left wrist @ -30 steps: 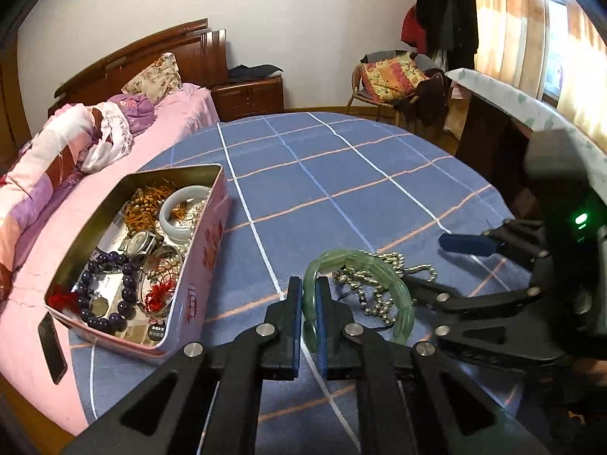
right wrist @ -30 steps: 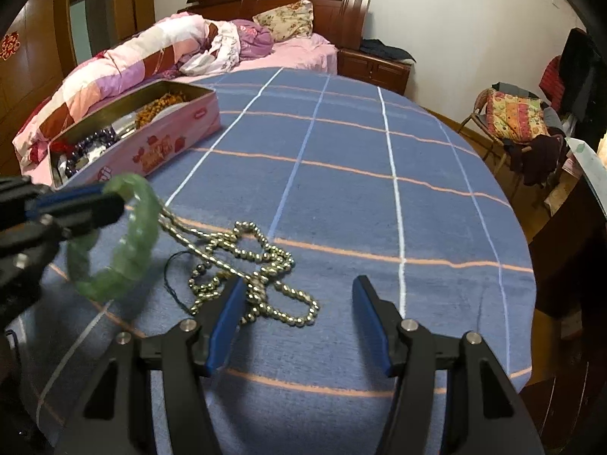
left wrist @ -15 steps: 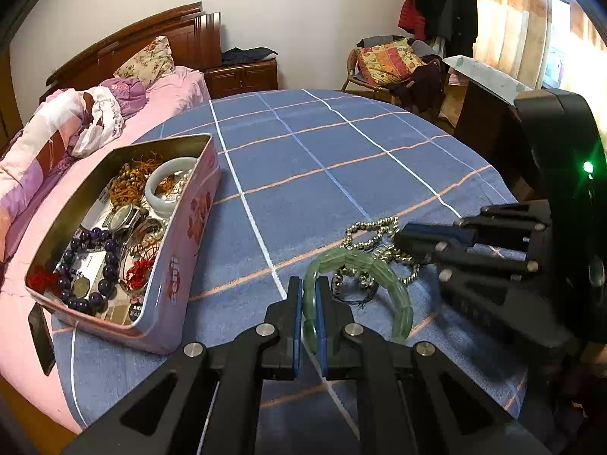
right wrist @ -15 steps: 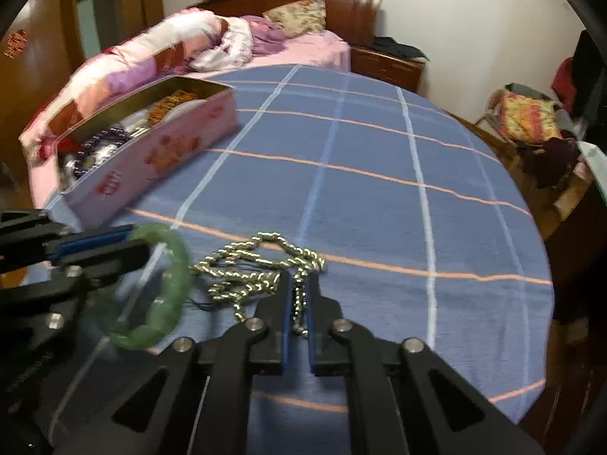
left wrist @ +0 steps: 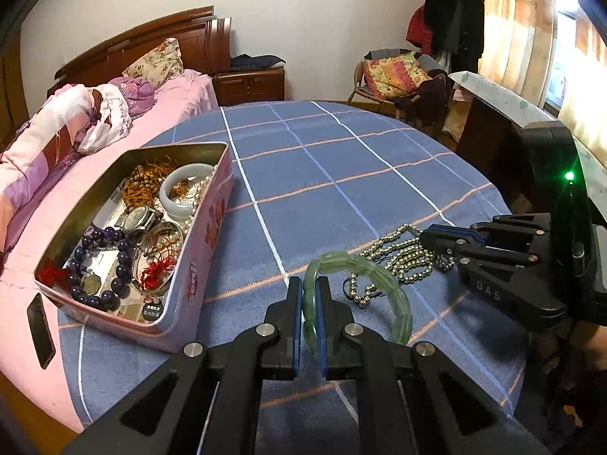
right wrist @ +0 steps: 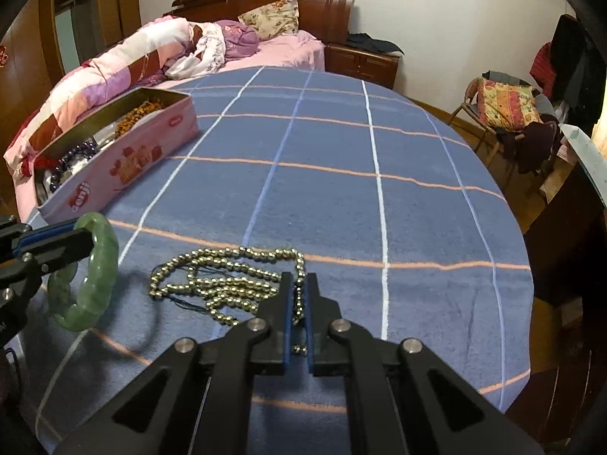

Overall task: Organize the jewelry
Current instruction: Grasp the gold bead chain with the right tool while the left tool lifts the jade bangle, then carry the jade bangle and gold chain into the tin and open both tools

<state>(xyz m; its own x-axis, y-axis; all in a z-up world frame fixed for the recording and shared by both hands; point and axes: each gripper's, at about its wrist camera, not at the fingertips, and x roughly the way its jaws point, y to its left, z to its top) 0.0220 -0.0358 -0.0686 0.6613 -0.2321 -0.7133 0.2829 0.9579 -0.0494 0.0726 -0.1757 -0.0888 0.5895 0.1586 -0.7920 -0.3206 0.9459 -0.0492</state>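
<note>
The left tongs [left wrist: 309, 295] clench a green bracelet [left wrist: 379, 276], seemingly lifted just off the table [left wrist: 341, 159]. The right tongs [right wrist: 298, 295] pinch a silver bead necklace [right wrist: 220, 280] lying beside it. The pink tin [left wrist: 212, 227] sits nearby.

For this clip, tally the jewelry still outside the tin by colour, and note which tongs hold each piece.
Green: 1, the green bangle clamped in the left tongs
Gold-coloured: 1, the bead strand on the blue blanket, pinched by the right tongs
Total: 2 pieces outside the pink tin
</note>
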